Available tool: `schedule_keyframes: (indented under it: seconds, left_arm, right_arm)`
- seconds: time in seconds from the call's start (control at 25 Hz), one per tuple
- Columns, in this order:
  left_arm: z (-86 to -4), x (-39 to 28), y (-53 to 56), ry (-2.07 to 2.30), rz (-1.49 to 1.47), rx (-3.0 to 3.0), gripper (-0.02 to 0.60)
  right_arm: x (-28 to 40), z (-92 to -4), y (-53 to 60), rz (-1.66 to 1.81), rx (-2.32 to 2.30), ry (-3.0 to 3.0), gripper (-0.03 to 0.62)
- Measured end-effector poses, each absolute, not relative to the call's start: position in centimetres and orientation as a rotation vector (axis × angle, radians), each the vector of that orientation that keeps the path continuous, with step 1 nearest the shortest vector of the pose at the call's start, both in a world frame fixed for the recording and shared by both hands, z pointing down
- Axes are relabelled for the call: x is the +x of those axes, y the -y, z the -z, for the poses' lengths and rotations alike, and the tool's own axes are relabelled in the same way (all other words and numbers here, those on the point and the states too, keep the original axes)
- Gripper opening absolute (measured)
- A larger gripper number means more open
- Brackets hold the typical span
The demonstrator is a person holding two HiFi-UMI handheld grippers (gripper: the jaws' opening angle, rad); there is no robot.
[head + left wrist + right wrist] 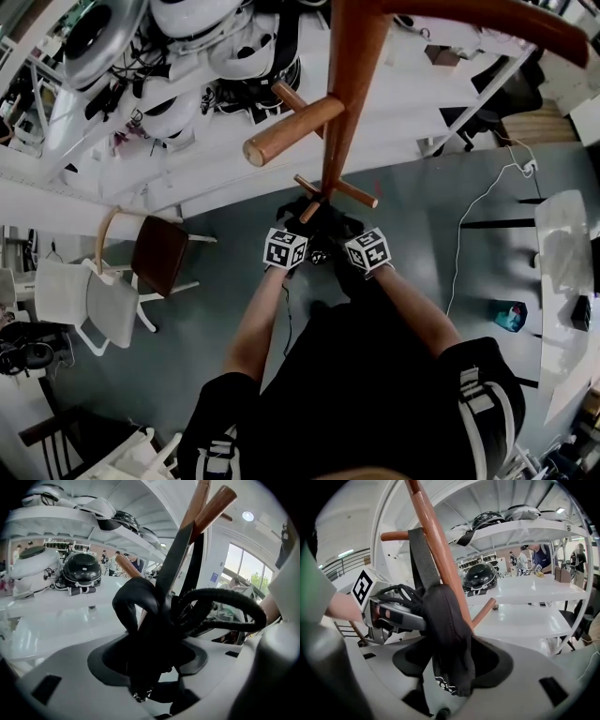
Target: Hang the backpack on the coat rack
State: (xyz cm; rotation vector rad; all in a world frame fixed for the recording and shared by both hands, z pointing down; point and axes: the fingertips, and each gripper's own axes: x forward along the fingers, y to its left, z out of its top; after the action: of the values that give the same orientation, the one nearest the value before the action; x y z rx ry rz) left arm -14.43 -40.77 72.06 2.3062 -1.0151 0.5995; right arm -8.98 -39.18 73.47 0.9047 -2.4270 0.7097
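My left gripper [152,665] holds its jaws wide, the backpack [140,602] strap [176,555] lying slack between them, not pinched. The strap climbs the rack [349,94] to a peg [218,503], so I judge the hang about done. My right gripper [454,667] gapes too, black fabric [450,634] loose inside. Left: back both out. Grey floor [187,319] below, chairs [98,295] left, white bench [562,234] right.

We see bright, even indoor light in all three views. In the left gripper view daylight floods through the tall glass window [243,571] at right, and a round white ceiling lamp [248,516] glares above it. Both gripper views bulge fisheye-style, with black corners. The black fabric backpack [450,639], close to the lens, looks soft. The head view's glossy white shelves [94,178] wash out at upper left.
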Motion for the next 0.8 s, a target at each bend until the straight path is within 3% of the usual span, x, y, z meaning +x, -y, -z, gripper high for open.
schedule_keyframes:
  seconds: [0.16, 0.56, 0.8]
  left_arm:
    - [-72.1, -15.5, 40.7, 1.063, -0.603, 2.287, 0.261]
    - [-72.7, -17.3, 37.7, 1.069, -0.621, 2.266, 0.264]
    - [-72.3, -18.2, 35.4, 1.056, -0.597, 2.265, 0.264]
  right_arm:
    - [-8.4, -73.6, 38.7, -0.707, 0.916, 2.421, 0.295]
    - [-7.7, -73.5, 36.5, -0.725, 0.911, 2.419, 0.298]
    - [-7.3, -73.0, 34.6, -0.692, 0.917, 2.429, 0.245]
